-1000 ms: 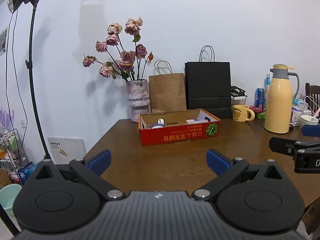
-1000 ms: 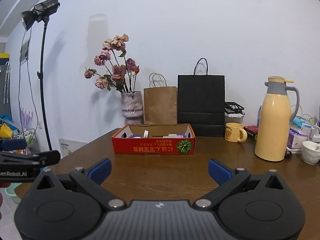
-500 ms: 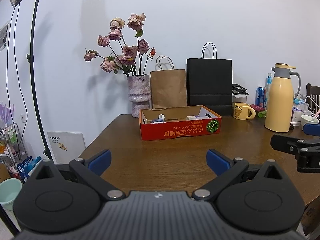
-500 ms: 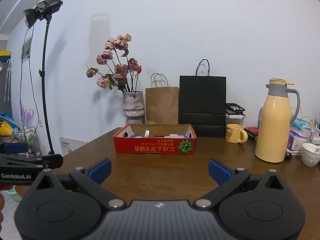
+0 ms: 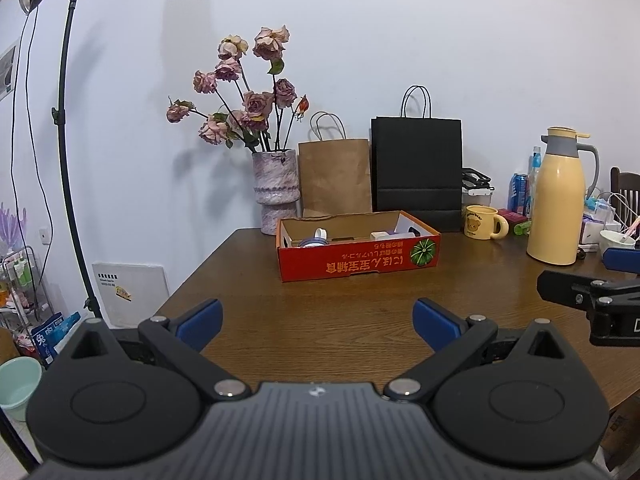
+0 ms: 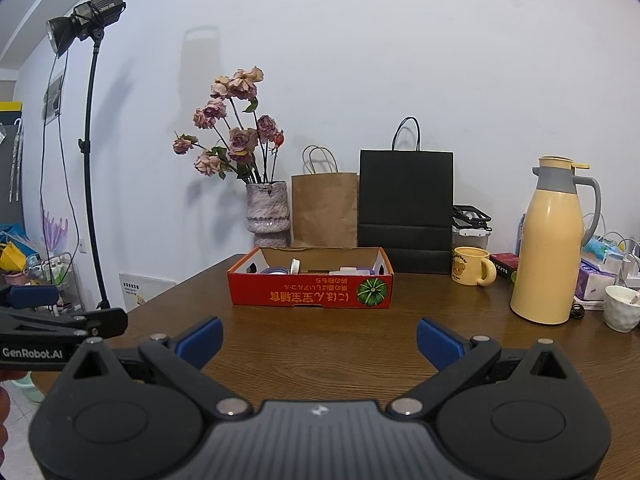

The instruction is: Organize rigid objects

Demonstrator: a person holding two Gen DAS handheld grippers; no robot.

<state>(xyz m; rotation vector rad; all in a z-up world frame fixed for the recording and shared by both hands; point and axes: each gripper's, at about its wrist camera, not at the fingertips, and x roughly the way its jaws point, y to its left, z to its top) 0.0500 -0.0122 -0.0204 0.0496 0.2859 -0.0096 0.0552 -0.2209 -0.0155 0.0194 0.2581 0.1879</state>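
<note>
A red cardboard box sits mid-table with several small items inside, among them a white cap and a purple-and-white piece. It also shows in the right wrist view. My left gripper is open and empty, held above the near table edge, well short of the box. My right gripper is open and empty, likewise short of the box. The right gripper's side shows in the left wrist view; the left gripper's side shows in the right wrist view.
On the brown wooden table: a vase of dried roses, a brown paper bag, a black paper bag, a yellow mug, a yellow thermos jug, a white cup and clutter at right. A light stand stands left.
Both grippers have drifted slightly, so the box and back items sit a little lower in the views. Both stay open and empty.
</note>
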